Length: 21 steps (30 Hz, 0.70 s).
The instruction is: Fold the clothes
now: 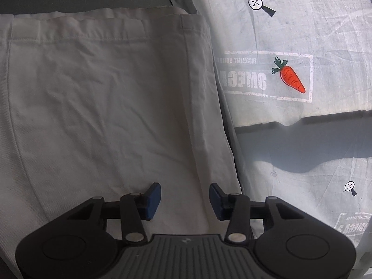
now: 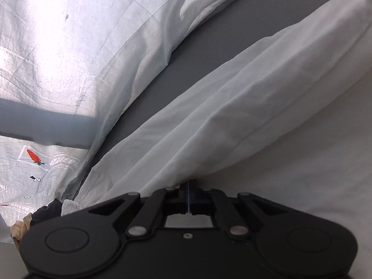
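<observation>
1. Right tongs (image 2: 189, 200): the two blue pads are pressed flat together, no gap between them, at the near edge of the white cotton garment (image 2: 232, 107). Whether a thin layer of cloth is pinched there I cannot tell; the fold dips right to the tips.
2. Left tongs (image 1: 185, 203): partly open, blue pads (image 1: 154, 201) standing apart with clear space between and nothing gripped. They hover over the off-white trousers (image 1: 104, 93), close to their right-hand side edge.
3. Outward on the left: the trousers lie flat, waistband (image 1: 97, 26) at the far end, so the long axis runs straight away from these tongs. The side edge sits just right of the right pad.
4. Outward on the right: the white cloth stretches as a long rumpled band running diagonally up and right, away from the tips, with a dark grey surface (image 2: 209, 53) showing beside it.
5. Beyond both: a pale blue sheet with a carrot print (image 1: 291, 78) lies to the right of the trousers in the left view, sunlit.
6. My read: the right tongs sit at the cloth's near end, so the fold turns on carrying that end along the long axis.
</observation>
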{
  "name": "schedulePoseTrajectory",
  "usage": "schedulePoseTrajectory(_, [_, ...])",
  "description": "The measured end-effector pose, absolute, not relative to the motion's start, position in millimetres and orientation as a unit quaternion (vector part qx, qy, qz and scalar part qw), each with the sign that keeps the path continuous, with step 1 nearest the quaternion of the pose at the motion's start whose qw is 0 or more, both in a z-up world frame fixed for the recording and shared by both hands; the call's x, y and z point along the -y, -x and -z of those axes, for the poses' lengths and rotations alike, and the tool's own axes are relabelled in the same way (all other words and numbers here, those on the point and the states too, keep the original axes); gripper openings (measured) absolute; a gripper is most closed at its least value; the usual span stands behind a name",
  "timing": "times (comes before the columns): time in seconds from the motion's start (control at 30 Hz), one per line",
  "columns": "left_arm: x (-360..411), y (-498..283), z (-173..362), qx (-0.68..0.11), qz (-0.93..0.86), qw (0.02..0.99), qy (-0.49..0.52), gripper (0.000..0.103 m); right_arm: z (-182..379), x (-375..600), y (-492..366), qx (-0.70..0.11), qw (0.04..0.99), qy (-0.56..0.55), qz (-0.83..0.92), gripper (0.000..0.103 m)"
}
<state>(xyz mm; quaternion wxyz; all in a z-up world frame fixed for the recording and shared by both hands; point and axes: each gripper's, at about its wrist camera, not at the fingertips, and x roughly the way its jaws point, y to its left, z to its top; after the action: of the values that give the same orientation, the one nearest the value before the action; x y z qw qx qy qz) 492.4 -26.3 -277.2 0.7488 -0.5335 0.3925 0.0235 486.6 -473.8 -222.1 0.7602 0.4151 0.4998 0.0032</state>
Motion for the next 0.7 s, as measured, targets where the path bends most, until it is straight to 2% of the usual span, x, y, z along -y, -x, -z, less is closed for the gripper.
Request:
schedulePoseTrajectory(0.3, [66, -528, 279, -0.416, 0.012, 0.766, 0.49, 0.047, 221, 489, -508, -0.463, 0.781, -0.419, -0.011, 0.001])
schedulePoseTrajectory(0.7, [82, -593, 285, -0.416, 0.003, 0.783, 0.463, 0.047, 221, 492, -516, -0.431, 0.803, -0.412, -0.018, 0.001])
